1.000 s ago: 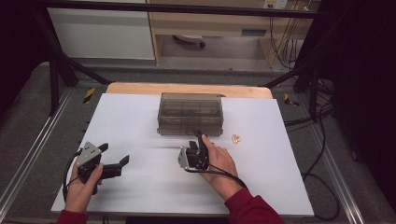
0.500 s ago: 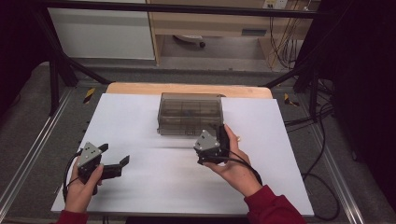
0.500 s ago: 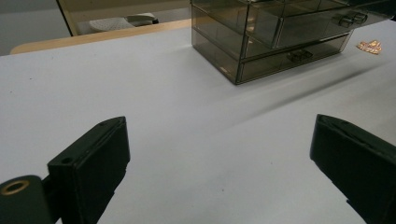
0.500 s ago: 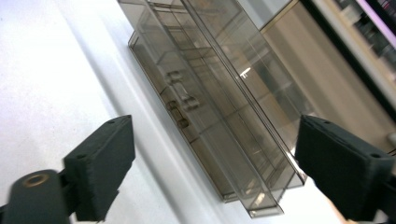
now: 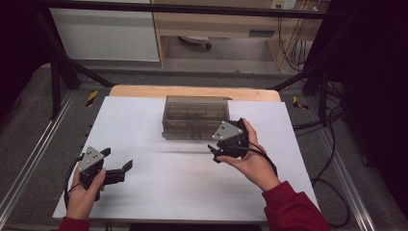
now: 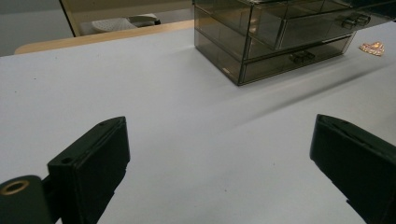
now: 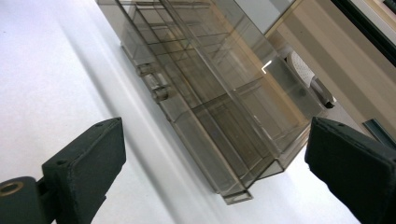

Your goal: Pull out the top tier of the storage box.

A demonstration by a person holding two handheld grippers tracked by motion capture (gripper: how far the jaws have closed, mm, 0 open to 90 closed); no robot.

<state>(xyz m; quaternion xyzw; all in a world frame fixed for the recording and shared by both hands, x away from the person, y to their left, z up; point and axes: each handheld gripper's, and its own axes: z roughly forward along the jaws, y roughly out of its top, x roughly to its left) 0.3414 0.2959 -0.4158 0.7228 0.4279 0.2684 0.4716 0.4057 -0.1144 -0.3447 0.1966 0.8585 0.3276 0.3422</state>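
We note the left hand-held gripper (image 5: 118,166) idle and released near us on the bench (image 5: 144,192), while the right hand-held gripper (image 5: 217,150), jaws just opened with nothing between, has lifted toward the drawer box (image 5: 195,118) mid-bench, apparently approaching a drawer.

Lab recording bay: black metal frame (image 5: 57,72), dangling cables (image 5: 288,29), white-covered wooden table (image 5: 192,91), grey floor (image 5: 29,115).

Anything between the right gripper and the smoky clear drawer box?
Nothing visible. The right gripper, jaws wide and empty, has just been opening beside the smoky clear plastic drawer box; bare white tabletop lies between them.
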